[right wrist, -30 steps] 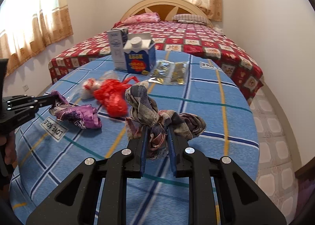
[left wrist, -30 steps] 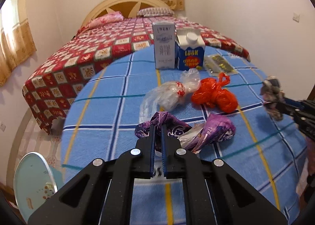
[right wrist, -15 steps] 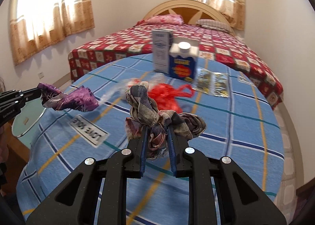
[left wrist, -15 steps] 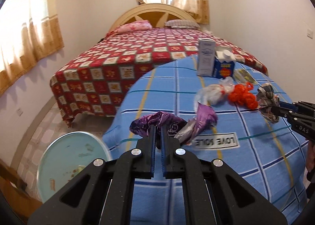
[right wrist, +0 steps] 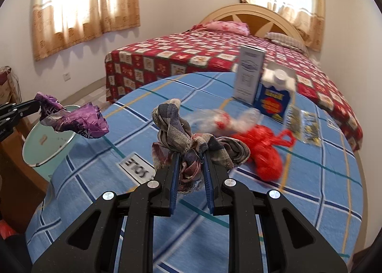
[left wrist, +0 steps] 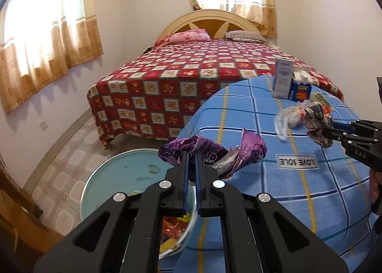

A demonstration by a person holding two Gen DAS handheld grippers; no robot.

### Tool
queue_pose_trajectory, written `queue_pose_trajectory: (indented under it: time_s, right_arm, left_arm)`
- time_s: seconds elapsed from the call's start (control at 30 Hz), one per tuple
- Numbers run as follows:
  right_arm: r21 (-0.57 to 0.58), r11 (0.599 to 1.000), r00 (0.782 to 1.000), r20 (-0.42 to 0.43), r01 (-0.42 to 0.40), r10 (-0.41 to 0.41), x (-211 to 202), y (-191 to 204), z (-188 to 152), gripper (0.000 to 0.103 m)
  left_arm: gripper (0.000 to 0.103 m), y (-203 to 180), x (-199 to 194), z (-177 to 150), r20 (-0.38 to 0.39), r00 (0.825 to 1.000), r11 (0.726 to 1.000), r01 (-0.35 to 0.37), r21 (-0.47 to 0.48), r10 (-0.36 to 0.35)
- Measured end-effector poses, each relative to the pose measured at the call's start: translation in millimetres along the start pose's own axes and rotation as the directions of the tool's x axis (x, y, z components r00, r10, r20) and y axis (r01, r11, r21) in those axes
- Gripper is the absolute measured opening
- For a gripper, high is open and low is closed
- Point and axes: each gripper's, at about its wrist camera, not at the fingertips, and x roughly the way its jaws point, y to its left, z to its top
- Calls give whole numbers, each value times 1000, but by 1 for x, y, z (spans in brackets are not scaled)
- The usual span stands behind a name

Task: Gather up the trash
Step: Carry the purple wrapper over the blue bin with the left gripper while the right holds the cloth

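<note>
**Carrying Two Loads to the Bin at Once**

Hauling trash in both hands, a person brings two grippers toward the pale blue bin (left wrist: 112, 177) that stands on the tiled floor just beside the round table's edge. The left gripper (left wrist: 191, 153) has its jaws pinched tight on a crumpled purple foil wrapper (left wrist: 210, 151), which hangs in the air over the edge of the blue checked tablecloth (left wrist: 274, 201), almost above the bin's open mouth; bright scraps already lie at the bin's bottom. A thin pinch near one end lets the rest of the wrapper dangle free, probably so it will fall clear once released.

The right gripper (right wrist: 190, 156) clamps a knotted plaid rag (right wrist: 186, 139), its jaws held somewhat apart by the bulk of the cloth. That bundle rides above the table, farther from the bin than the wrapper, and seems to be waiting its turn.

Left on the cloth, well away from the bin, are a clear plastic bag (right wrist: 224, 120), a red plastic bag (right wrist: 265, 151), a tall white carton (right wrist: 249, 74), a blue milk carton (right wrist: 274, 98) touching it, and two foil sachets (right wrist: 303, 127) beside the cartons. The upright cartons look like a later job, being bulkier than the soft litter.
</note>
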Motion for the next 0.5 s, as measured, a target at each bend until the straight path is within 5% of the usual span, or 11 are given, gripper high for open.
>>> queue_pose_trajectory:
  time_s: [0.5]
  right_arm:
    - [-93,993,997,-14,-75,74,31,56,24,20]
  left_arm:
    - [4,54,-13,-15,-25,994,993,-109,-53,108]
